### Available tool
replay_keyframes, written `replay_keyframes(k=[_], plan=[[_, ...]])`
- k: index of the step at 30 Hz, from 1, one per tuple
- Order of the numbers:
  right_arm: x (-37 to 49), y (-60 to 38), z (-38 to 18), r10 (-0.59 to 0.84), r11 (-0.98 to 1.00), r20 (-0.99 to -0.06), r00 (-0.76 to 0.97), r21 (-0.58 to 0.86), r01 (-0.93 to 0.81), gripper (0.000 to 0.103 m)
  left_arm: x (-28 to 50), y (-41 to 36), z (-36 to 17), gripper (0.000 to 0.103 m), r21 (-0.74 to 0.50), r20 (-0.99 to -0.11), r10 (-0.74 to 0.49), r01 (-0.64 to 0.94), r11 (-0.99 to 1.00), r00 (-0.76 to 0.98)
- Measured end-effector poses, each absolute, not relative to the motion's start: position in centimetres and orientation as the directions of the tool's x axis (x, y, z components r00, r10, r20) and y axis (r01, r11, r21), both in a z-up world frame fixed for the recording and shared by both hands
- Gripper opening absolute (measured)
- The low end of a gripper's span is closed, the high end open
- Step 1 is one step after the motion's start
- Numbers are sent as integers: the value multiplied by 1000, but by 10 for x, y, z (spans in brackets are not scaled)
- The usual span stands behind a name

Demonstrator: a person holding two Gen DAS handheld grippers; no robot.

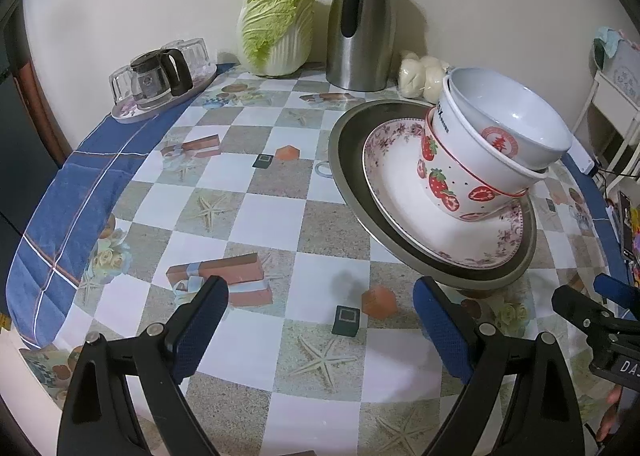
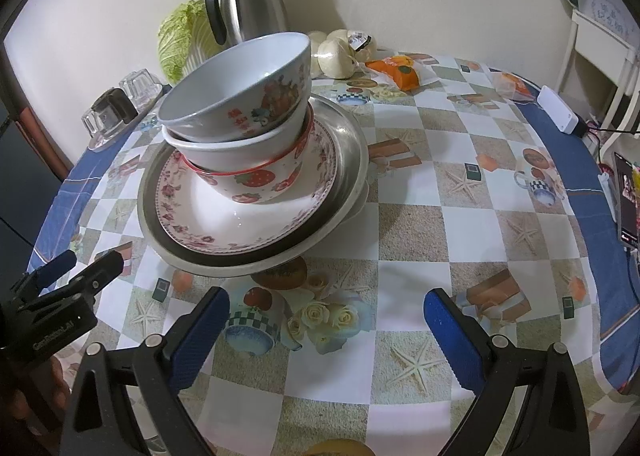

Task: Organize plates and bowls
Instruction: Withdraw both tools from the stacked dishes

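Top bowl [image 2: 236,96]: pale grey-blue inside, white outside with red print. Second bowl [image 2: 240,154]: white. Third bowl [image 1: 448,184]: white, red strawberries, red rim. Plate [image 2: 224,216]: white, pink floral border. Tray [image 2: 348,148]: silver metal. Surface [image 1: 264,216]: checked white, grey and sand, starfish and gift-box prints, blue edge. Fingers [image 1: 200,332]: blue pads, black arms. Jug [image 1: 360,28]: steel, black handle. Cabbage [image 1: 276,24]: green and white.

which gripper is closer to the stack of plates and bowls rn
Left, narrowly. The left gripper has one finger just under the rim of the metal plate at the stack's base. The right gripper sits slightly back from that rim, and both are open.
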State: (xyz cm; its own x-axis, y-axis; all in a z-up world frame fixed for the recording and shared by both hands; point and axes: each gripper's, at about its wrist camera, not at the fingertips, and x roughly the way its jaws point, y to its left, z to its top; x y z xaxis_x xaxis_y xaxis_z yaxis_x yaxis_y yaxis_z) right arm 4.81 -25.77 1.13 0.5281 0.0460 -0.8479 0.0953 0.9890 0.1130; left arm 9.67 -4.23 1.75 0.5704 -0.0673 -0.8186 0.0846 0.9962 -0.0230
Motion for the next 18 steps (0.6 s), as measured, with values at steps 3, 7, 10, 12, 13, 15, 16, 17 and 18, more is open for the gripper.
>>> replay_keyframes(k=[3,7,10,12,13,15,16,17,18], plan=[[48,-257,12,43,989,-849,527,110,96,100,96,-43,19,94,-19,-816,-66,87,996,574],[46,-255,15,44,990,-846,532,108,90,100,95,-44,21,94,-18,-813,-66,89,996,579],[45,-254,16,45,990,-843,536,108,87,100,94,-45,22,94,-15,-811,-65,91,996,581],[45,-253,17,46,990,-843,536,108,85,100,93,-45,23,94,-14,-809,-65,91,996,584],[45,-253,17,47,991,-842,537,108,84,100,93,-45,23,94,-15,-809,-65,91,996,584],[45,-252,18,47,991,-841,538,108,82,100,93,-45,23,94,-18,-809,-68,92,996,584],[44,-252,18,47,991,-842,538,108,82,100,93,-45,24,94,-21,-808,-72,93,995,585],[44,-252,18,48,991,-841,539,109,82,100,92,-45,24,94,-21,-807,-72,94,995,586],[44,-253,18,48,991,-840,540,110,83,100,92,-46,24,94,-18,-807,-70,94,995,587]])
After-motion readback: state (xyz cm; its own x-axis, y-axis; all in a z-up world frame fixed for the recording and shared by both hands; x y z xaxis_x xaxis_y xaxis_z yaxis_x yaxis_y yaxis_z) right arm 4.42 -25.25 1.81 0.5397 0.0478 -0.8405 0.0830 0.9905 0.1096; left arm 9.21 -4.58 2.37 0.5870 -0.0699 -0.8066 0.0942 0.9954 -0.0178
